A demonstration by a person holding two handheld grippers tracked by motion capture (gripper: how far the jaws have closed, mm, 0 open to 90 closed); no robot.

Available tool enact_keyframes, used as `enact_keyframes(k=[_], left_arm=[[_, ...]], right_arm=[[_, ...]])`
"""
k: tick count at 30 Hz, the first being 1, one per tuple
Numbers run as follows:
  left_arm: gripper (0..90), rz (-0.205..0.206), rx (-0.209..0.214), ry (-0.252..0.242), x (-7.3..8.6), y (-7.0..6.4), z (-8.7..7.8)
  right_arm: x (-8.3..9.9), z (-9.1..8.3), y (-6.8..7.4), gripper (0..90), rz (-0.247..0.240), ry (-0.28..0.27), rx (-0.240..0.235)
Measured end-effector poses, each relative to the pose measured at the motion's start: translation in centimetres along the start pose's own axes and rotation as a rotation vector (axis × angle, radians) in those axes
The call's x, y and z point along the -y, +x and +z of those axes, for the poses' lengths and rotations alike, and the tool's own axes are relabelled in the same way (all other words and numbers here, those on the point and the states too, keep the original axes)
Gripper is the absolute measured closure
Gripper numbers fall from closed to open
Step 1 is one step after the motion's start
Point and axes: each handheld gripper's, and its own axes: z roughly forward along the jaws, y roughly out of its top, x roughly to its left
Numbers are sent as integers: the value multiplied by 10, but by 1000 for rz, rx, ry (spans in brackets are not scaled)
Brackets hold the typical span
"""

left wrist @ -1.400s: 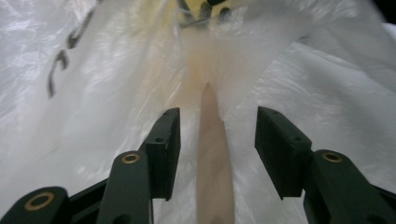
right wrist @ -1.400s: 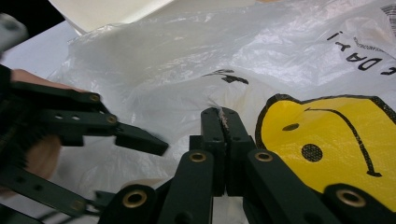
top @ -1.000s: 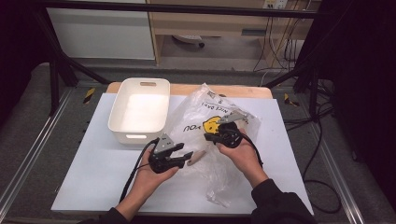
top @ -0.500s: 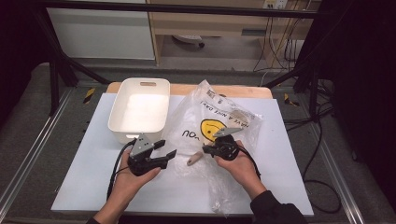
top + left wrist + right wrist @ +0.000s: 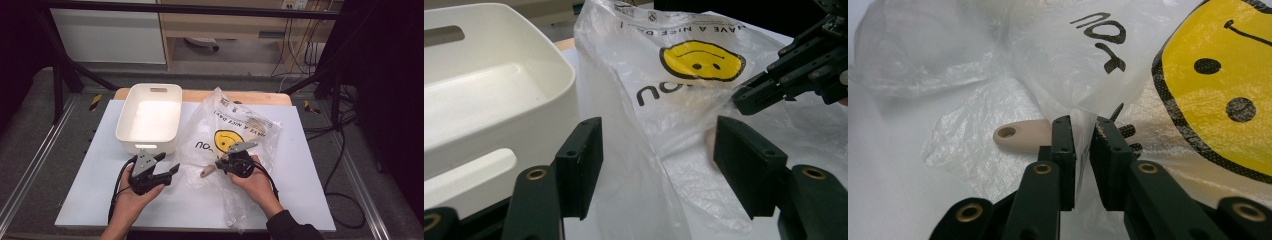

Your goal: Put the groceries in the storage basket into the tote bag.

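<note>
A clear plastic bag [image 5: 235, 132] printed with a yellow smiley face lies crumpled on the white table top. My right gripper [image 5: 219, 165] is at the bag's near left side; in the right gripper view its jaws [image 5: 1082, 125] are shut on a thin fold of the bag film. A light wooden handle [image 5: 1023, 135] with a hole in its end pokes out from the bag just left of those jaws, and it also appears in the high view [image 5: 207, 172]. My left gripper [image 5: 169, 163] stands open near the bag's left edge, with loose bag film [image 5: 659, 150] between its wide-apart jaws, apparently untouched.
An empty white bin [image 5: 150, 117] stands at the back left, right beside the bag and just beyond the left gripper. The white table top [image 5: 90, 175] has bare room at front left and front right. Cables trail from both grippers toward the person.
The left gripper has drawn away from the bag, leftward and toward the person, ending in front of the bin. The right gripper shifted slightly toward the person, still pinching the bag.
</note>
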Motion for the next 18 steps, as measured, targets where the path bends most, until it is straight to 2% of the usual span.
enact_keyframes(k=[3,8,13,18], left_arm=[[319,4,-10,3,2,-1,0],[276,3,-27,2,5,0,-1],[252,-2,-42,1,6,3,-1],[249,-6,-56,-2,6,4,-2]], right_arm=[[1,0,1,697,-1,-10,9],[0,-7,4,455,3,-27,30],[-1,-18,6,223,4,-75,87],[-2,-35,5,119,9,-128,141]])
